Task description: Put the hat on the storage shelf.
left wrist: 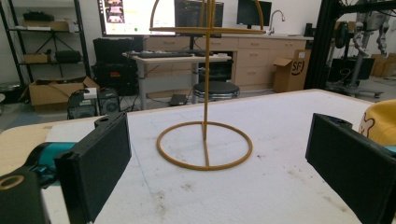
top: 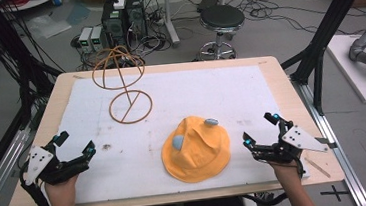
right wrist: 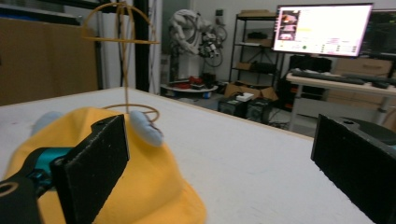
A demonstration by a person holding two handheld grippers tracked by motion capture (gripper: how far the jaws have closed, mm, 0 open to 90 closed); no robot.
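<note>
Surface: a wooden table [top: 291,98] is seen at the centre of the high view, covered by a white mat [top: 205,93] marked with dark smudges.
Hat: a yellow bucket hat [top: 196,149] with two pale blue ears is laid flat on the mat, at lower centre right of the high view; it is also seen at the lower left of the right gripper view [right wrist: 140,186].
Stand: a tan wire hat stand [top: 130,106] is stood upright on the mat at upper centre left, well apart from the hat; its ring base is seen mid-frame in the left gripper view [left wrist: 204,144].
Left gripper: the left gripper [top: 74,145] is held at the lower left of the high view, jaws spread wide, nothing between them.
Right gripper: the right gripper [top: 259,128] is held at the lower right, just beside the hat's brim, jaws spread wide and empty.
Room: a black stool [top: 221,22], computer towers [top: 123,20] and loose cables are seen on a grey floor at the top of the high view; lit monitors, shelves and cardboard boxes are shown behind in the gripper views.
</note>
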